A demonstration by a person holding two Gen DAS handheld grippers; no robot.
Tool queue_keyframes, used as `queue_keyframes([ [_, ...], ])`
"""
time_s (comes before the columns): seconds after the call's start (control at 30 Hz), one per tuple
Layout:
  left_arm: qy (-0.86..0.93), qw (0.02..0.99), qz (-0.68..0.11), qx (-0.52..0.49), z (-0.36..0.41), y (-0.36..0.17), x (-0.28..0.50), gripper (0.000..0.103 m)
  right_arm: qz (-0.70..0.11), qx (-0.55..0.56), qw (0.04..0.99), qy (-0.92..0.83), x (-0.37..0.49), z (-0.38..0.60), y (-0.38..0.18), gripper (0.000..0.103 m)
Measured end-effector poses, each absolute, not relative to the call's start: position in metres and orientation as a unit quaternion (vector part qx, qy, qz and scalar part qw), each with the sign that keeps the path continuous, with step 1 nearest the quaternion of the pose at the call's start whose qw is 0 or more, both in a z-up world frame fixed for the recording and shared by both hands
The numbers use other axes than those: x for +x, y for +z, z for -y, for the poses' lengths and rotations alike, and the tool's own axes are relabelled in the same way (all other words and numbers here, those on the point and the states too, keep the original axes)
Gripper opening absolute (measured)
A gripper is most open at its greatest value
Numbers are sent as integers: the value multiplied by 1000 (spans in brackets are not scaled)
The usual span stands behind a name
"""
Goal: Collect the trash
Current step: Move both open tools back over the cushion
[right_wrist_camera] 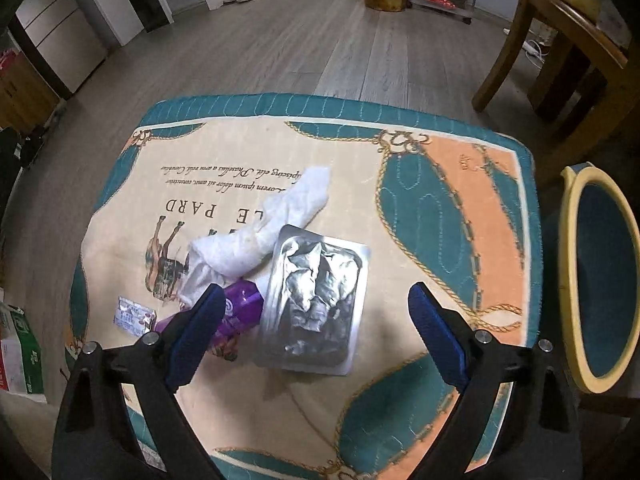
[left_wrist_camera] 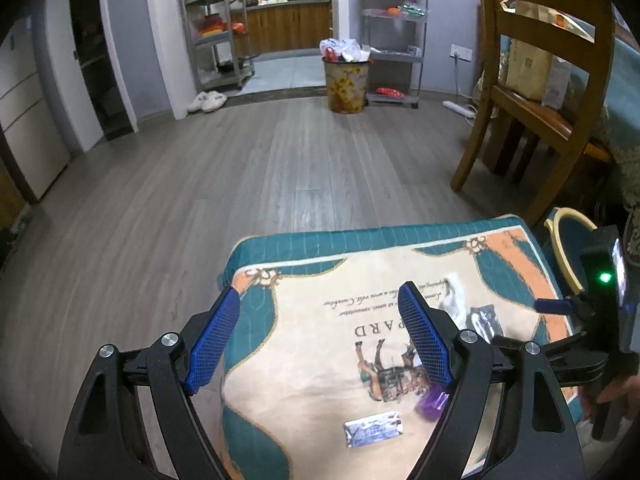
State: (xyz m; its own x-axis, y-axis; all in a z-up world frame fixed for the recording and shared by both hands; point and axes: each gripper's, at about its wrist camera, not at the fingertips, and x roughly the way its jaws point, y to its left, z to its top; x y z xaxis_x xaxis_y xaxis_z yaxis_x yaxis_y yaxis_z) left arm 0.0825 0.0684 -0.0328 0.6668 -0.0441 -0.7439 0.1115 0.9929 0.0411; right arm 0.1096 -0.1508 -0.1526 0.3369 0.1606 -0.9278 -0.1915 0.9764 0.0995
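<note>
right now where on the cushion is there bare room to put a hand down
The orange and teal side of the cushion, right of the foil tray, is bare, as is the near edge. The middle-left is crowded: tissue, purple wrapper and small foil packet bunch together.

You face a grey plank floor [left_wrist_camera: 248, 168] running to pale lilac walls [left_wrist_camera: 128, 40]. Far ahead, metal shelves [left_wrist_camera: 216, 28] flank a doorway into a lit kitchen with wooden cabinets [left_wrist_camera: 288, 24]. A wooden chair [left_wrist_camera: 536, 92] stands on your right.

Right gripper [right_wrist_camera: 316, 312] gapes over foil tray [right_wrist_camera: 316, 296] — tissue [right_wrist_camera: 264, 236] beside it.
</note>
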Motion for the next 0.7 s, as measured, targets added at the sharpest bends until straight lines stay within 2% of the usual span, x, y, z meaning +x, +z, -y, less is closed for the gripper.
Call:
queue_keyframes([
  [0.17, -58, 911, -407, 46, -58, -34, 83, 82, -596, 12, 795, 114, 113, 149, -167, 84],
  [0.6, -83, 901, -425, 29, -34, -46, 100, 82, -617, -91, 772, 121, 103, 137, -189, 80],
  [0.63, -85, 897, -433, 25, -31, -51, 104, 82, -618, -96, 770, 123, 102, 137, -191, 78],
  [0.7, -84, 889, -449, 21, -24, -64, 109, 82, -622, -94, 767, 127, 100, 138, -192, 67],
])
